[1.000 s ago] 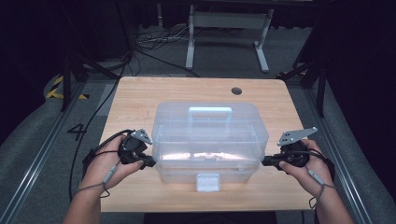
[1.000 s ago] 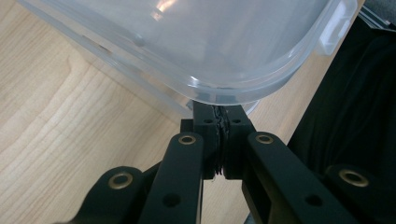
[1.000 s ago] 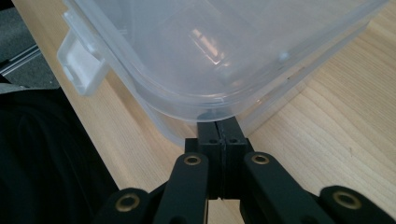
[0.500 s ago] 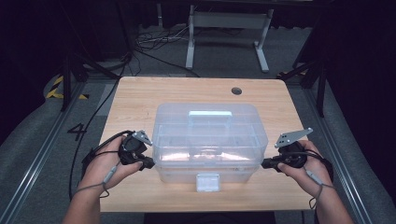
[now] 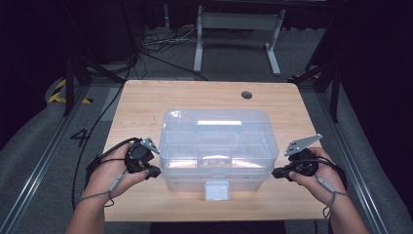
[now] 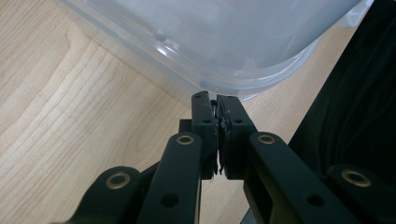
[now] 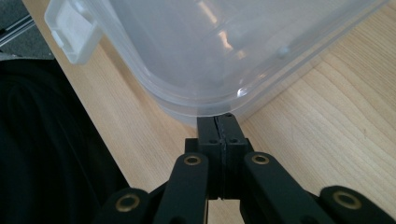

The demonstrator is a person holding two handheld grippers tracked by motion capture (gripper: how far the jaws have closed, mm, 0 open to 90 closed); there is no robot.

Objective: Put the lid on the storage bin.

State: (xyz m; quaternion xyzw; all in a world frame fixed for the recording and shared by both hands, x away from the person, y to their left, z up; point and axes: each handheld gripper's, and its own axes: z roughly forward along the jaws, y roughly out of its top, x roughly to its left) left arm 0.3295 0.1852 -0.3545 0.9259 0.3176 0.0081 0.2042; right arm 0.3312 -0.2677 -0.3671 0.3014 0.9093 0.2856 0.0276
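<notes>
In the high view we see a clear plastic storage box [image 5: 218, 146] in the middle of the frame, sitting on a light wooden table [image 5: 146, 105]. Its lid carries a pale handle [image 5: 219, 125] on top, and a white latch [image 5: 216, 190] hangs at its near edge, low in the centre. Our left gripper [image 5: 155, 171] lies at the lower left of the box, its tip just beside the box's left end; our right gripper [image 5: 275, 172] sits at the lower right, its tip just beside the right end. A small dark hole [image 5: 247, 94] marks the table toward the upper right.

In the left gripper view the two black jaws rise from the bottom centre and are pressed together, with nothing but a thin dark seam between them. Their tips reach the rounded lower rim of the box [image 6: 224, 42], which spans the upper part of the frame; we cannot tell whether they touch it.

In the right gripper view the jaws are likewise pressed together at lower centre, their tips right at the curved corner of the box [image 7: 219, 51]. The latch [image 7: 70, 30] shows at the upper left.
</notes>
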